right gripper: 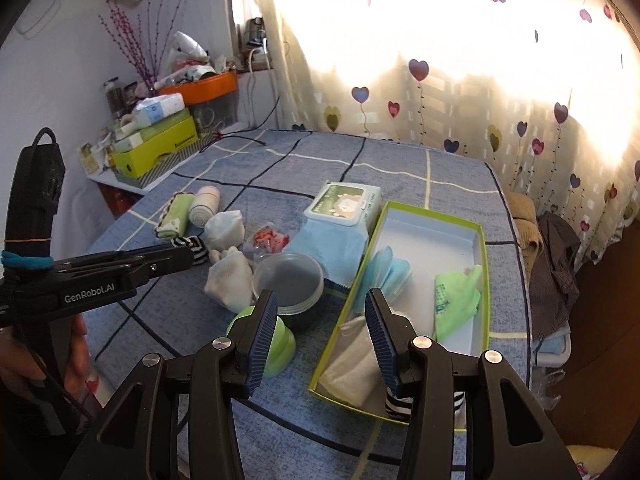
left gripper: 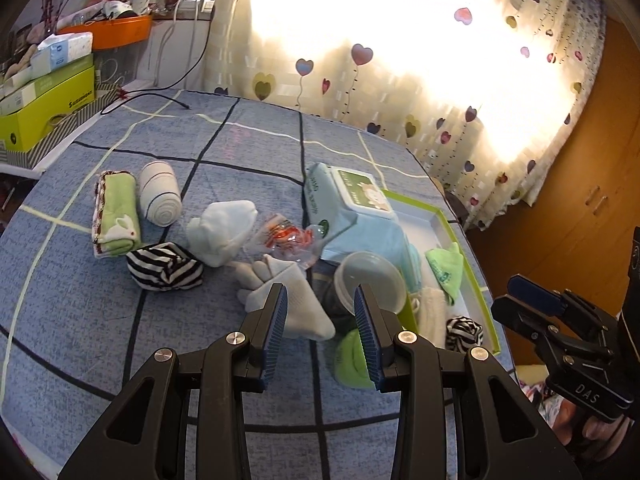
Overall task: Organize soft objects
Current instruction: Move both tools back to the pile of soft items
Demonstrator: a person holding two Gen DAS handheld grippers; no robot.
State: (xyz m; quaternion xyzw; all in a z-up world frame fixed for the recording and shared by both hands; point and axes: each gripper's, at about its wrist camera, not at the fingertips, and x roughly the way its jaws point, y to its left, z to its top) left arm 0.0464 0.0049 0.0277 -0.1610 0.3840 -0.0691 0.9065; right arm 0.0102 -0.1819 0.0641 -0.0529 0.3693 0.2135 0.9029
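Nearest: left gripper [left gripper: 322,334] w/ jaws partly apart, holding nothing, above a white sock [left gripper: 294,304]. Right gripper [right gripper: 320,338] likewise part open & empty, over the near end of the green-rimmed box [right gripper: 486,256]. Just beyond sit a green roll [right gripper: 276,344] and a lidded plastic tub [right gripper: 290,280], touching the sock. Farther: wipes pack [right gripper: 344,204], striped roll [left gripper: 164,266], towels. Risk, I judge: closing on the sock could drag the tub or knock the green roll.
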